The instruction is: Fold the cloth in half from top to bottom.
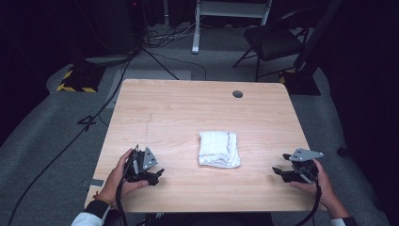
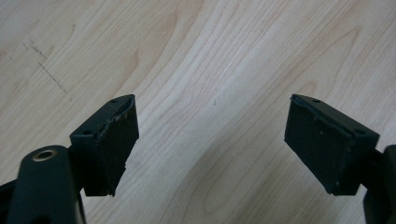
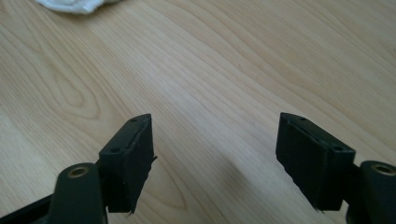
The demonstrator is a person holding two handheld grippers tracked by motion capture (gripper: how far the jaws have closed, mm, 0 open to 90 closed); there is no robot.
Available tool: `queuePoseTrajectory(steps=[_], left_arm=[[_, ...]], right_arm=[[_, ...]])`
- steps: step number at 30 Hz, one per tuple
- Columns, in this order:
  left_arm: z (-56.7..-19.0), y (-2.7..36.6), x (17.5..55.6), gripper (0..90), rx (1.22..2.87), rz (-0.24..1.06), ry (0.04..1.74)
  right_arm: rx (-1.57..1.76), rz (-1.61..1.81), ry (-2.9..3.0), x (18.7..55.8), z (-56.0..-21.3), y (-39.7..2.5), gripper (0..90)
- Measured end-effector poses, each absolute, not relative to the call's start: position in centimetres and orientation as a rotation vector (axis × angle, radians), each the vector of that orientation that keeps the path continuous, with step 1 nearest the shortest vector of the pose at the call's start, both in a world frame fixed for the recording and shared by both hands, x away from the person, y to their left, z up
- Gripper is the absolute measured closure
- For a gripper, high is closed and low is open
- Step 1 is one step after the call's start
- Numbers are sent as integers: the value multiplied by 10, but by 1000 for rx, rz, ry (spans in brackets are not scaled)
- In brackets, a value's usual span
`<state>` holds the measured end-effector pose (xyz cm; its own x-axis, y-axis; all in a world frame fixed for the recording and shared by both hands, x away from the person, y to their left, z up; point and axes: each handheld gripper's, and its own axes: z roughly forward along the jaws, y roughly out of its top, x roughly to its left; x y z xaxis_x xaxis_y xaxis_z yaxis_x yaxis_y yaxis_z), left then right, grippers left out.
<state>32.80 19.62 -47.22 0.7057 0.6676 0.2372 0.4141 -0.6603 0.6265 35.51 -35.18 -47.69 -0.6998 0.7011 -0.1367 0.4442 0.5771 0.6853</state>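
High view: near the front edge of the pale wooden table point(image 1: 188, 113), the black left gripper point(image 1: 153, 175) and black right gripper point(image 1: 280, 170) rest low in the person's hands, jaws spread wide and empty, each tipped inward. Between them, slightly farther in, lies the folded white cloth point(image 1: 218, 149), squarish with no clear long axis. Neither gripper looks clearly closer; both stand apart from it.

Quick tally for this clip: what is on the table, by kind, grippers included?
Folded white cloth: 1
Grippers, both open with nothing between the jaws: 2, the left gripper and the right gripper
Total: 3
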Motion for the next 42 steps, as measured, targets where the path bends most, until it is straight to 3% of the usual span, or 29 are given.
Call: queuePoseTrajectory(steps=[10,17,42], left_arm=[[-488,229,332,186,2336,563,881],[-504,251,334,172,2180,400,1039],[-504,253,333,160,2171,405,1066]], right_arm=[[1090,949,2355,347,-496,-388,266],[1174,1027,2286,344,-503,-400,250],[1212,1003,2255,344,-503,-398,230]])
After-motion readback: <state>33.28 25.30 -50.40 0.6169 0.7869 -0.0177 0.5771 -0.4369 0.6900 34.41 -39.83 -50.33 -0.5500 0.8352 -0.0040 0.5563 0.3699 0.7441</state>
